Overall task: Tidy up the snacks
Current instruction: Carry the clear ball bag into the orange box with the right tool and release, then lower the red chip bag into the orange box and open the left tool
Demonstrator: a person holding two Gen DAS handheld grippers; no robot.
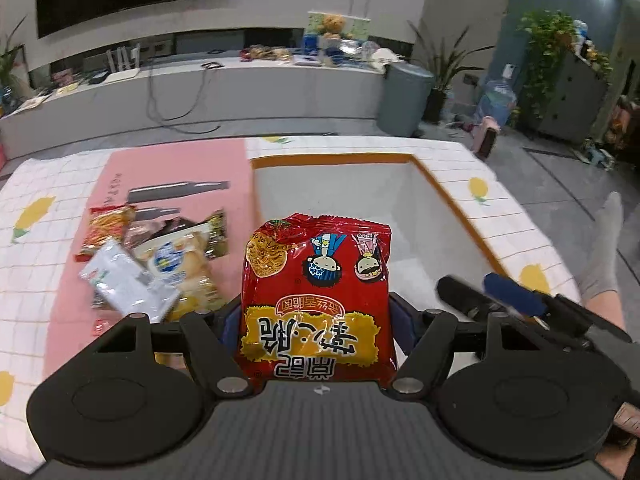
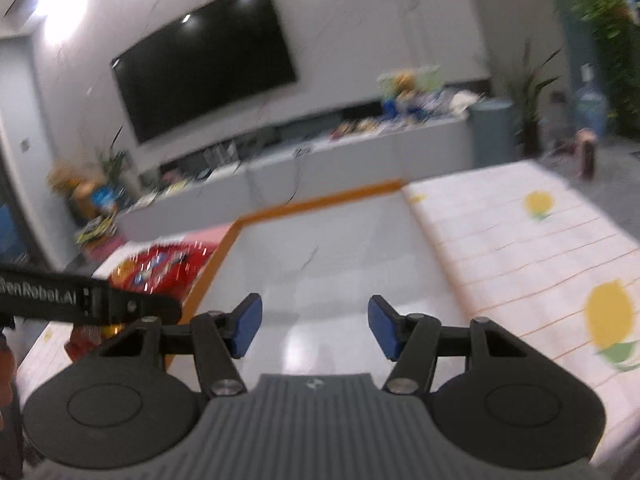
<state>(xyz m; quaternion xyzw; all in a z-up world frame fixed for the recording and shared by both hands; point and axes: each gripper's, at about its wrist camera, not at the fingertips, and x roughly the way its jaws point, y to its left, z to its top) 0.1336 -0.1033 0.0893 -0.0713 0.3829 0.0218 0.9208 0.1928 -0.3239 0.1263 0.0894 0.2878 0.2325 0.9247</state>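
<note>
Your left gripper [image 1: 318,320] is clamped on the glossy red noodle packet [image 1: 316,292], held upright over the white orange-rimmed box [image 1: 448,192], presumably for dropping in, while your right gripper [image 2: 314,328] hangs part-open and empty.

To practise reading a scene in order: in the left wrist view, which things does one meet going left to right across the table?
Pile of snack packets on the pink mat → red noodle packet held in the left gripper → white bin with the orange rim → right gripper → a person's grey-socked foot.
</note>
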